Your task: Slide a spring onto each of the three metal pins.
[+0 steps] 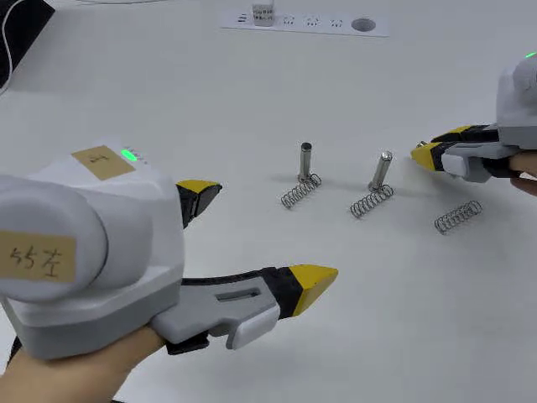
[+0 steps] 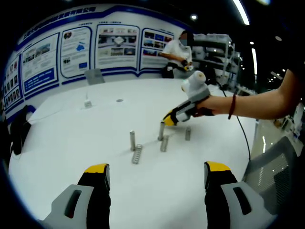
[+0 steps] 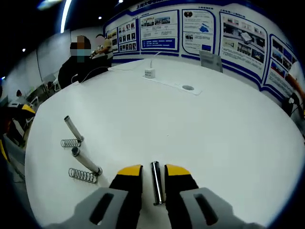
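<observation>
White table (image 1: 168, 101), socket strip (image 1: 319, 23) with white plug (image 1: 263, 13), blue wall posters (image 2: 114, 45)

Our left gripper (image 1: 265, 235) hovers at the near left, jaws spread wide, our hand (image 1: 80, 374) under it. Our right gripper (image 1: 424, 154) points in from the right, jaws pinched on a metal pin (image 3: 156, 183).

Left pin (image 1: 305, 161) and right pin (image 1: 381, 170) stand, left spring (image 1: 300, 191) and right spring (image 1: 371, 201) lying at their bases, third spring (image 1: 458, 217) apart; right gripper (image 3: 154, 171) clamps third pin (image 3: 156, 183).
</observation>
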A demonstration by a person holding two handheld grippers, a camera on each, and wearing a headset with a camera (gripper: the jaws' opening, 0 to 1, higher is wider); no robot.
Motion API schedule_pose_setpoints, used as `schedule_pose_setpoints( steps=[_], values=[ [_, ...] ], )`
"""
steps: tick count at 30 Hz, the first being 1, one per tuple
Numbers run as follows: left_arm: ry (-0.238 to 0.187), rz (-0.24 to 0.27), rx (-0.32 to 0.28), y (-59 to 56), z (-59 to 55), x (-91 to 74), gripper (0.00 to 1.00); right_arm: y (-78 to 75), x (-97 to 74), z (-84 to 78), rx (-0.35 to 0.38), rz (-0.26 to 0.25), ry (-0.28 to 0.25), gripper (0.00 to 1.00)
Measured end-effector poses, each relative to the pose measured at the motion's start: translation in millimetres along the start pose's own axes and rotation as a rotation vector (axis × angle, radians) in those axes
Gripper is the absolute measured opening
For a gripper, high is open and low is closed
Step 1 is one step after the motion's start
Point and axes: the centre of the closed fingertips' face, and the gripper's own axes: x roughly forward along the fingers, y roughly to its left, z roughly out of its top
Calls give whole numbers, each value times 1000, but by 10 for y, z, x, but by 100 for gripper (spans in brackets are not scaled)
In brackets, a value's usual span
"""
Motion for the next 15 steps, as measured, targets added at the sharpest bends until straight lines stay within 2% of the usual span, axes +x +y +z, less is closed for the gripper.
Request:
schedule_pose_setpoints(
  steps=[5,8,13,15],
  values=[
    [-1,7,1,24,5,-17,81,-11,3,-11,3,-10,9,15],
    [0,10,1,36,2,-25,81,-11,20,-35,-23,-20,34,13],
    [-2,15,3,50,8,-34,81,-2,29,-24,-13,-14,42,10],
    [0,16,4,54,4,-37,81,-22,32,-22,-5,-27,45,9]
  ],
)
